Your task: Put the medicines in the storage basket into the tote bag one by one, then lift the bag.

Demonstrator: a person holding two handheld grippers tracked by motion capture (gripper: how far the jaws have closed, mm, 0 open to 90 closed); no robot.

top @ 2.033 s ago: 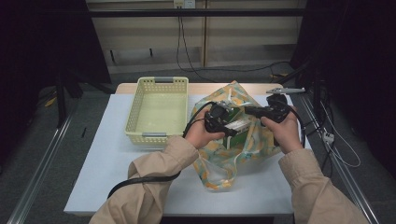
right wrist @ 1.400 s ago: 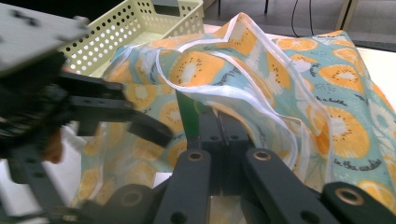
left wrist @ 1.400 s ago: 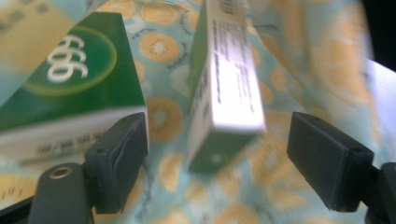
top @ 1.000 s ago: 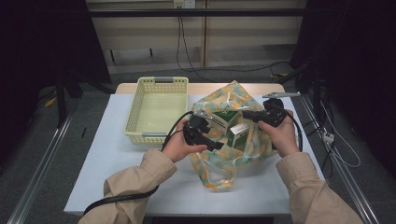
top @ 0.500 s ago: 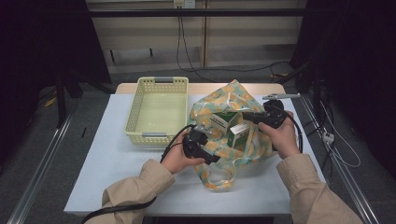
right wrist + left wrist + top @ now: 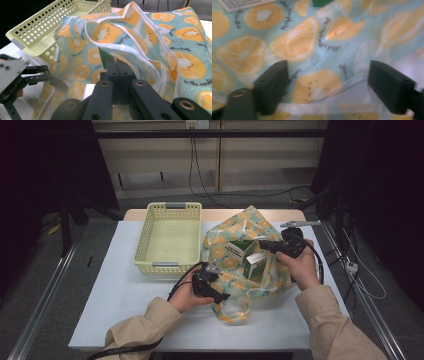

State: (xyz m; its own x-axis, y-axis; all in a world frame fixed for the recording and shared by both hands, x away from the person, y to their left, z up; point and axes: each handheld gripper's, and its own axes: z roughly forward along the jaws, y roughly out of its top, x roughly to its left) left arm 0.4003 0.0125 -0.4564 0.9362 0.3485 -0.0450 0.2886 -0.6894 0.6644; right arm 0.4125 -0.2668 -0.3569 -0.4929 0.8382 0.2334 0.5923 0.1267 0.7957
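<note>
bag: fruit-print plastic bag (image 6: 235, 265) lies on the white table (image 6: 100, 320), just right of the yellow basket (image 6: 170, 237). 2 green-and-white boxes (image 6: 247, 256) poke out of its mouth.

left gripper: my left gripper (image 6: 327, 82) sits low at the bag's near edge. Jaws stand wide but have just been closing a bit, with the bag's film and white hem between them. Pads aren't pressing on it yet, so it holds nothing.

right gripper: my right gripper (image 6: 117, 72) is clamped tight at the bag's opening, jaws together. Looks like it pinches the bag's rim, but I can't make out the film between the pads, so I can't tell for sure.

step: I'd say I'm grabbing the near edge to spread the mouth and get the boxes out.

risk 1: left jaws bite only the hem, thin film slips out, bag sags shut.

risk 2: pulling both sides too hard drags the whole bag and tips the boxes onto the table.

risk 3: left cable (image 6: 180, 282) snags the basket corner.
</note>
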